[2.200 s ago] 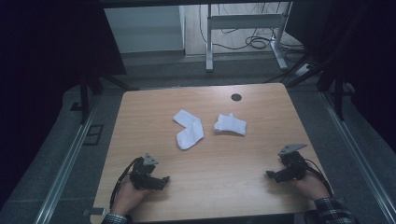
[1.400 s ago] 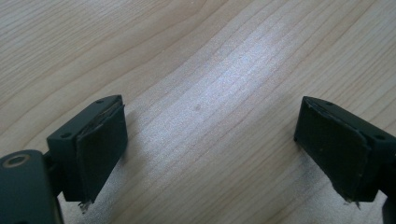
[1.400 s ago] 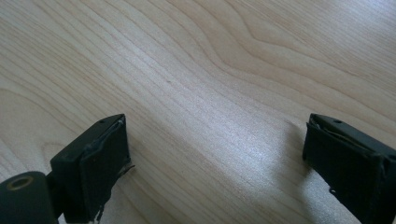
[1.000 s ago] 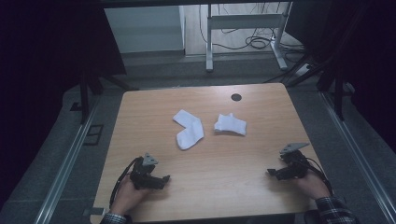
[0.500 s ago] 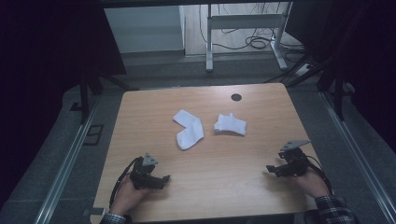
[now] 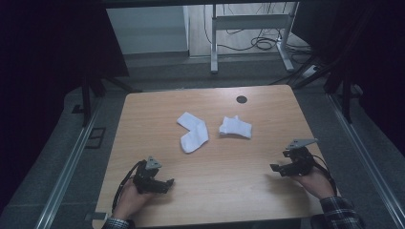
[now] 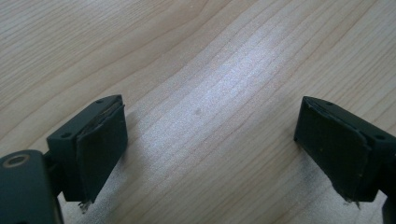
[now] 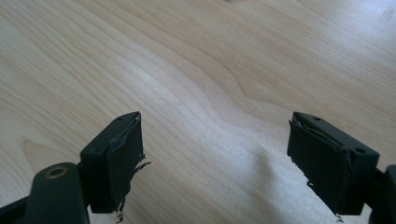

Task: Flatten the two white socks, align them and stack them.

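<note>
Two white socks lie apart near the middle of the wooden table: a bent one on the left and a crumpled one on the right. My left gripper rests low near the front left edge, held in a hand, well short of the socks. Its jaws stand open over bare wood. My right gripper is near the front right edge, pointing left. Its jaws are open and have just been closing a little, with nothing between them.
A small black round cap sits in the tabletop at the far edge. Beyond the table stands a metal frame with cables on the floor. Dark floor and rails flank both sides.
The right gripper has shifted slightly away from the front edge. The left gripper and both socks have stayed where they were.
</note>
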